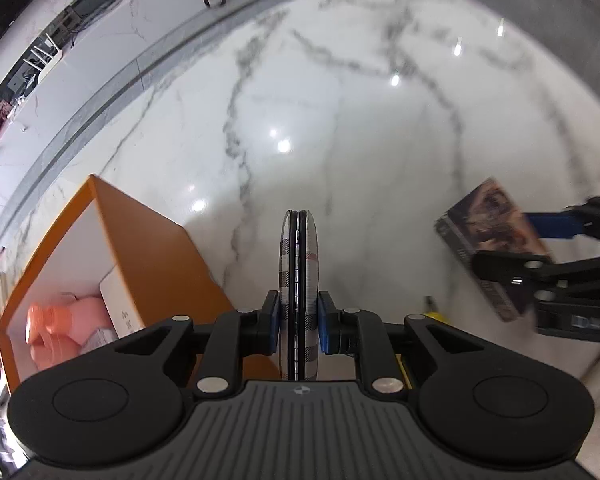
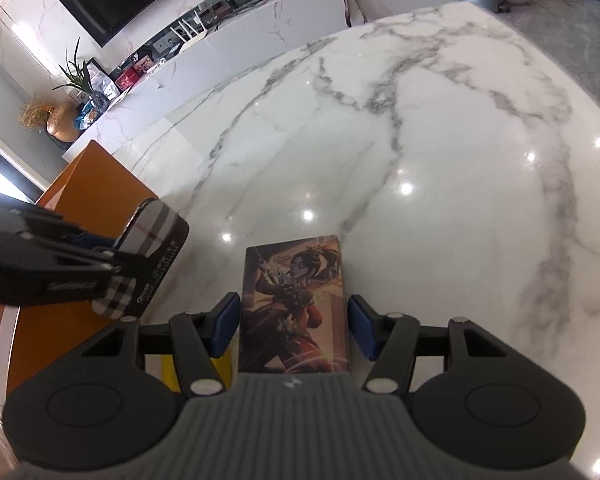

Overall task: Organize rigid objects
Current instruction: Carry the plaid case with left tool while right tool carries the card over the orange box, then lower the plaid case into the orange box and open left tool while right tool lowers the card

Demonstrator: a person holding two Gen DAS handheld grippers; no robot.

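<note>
The plaid case [image 1: 299, 296], clenched edge-on in the left gripper [image 1: 299, 322], hangs above the marble table [image 1: 340, 120] right of the orange box [image 1: 156, 248], whose contents are half hidden. The right gripper [image 2: 292, 326] straddles the picture card [image 2: 294, 304], pads seemingly apart from it.

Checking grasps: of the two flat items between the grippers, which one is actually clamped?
The plaid case in the left gripper, pads pressing both faces. The illustrated box sits between the right gripper's pads with gaps.
</note>
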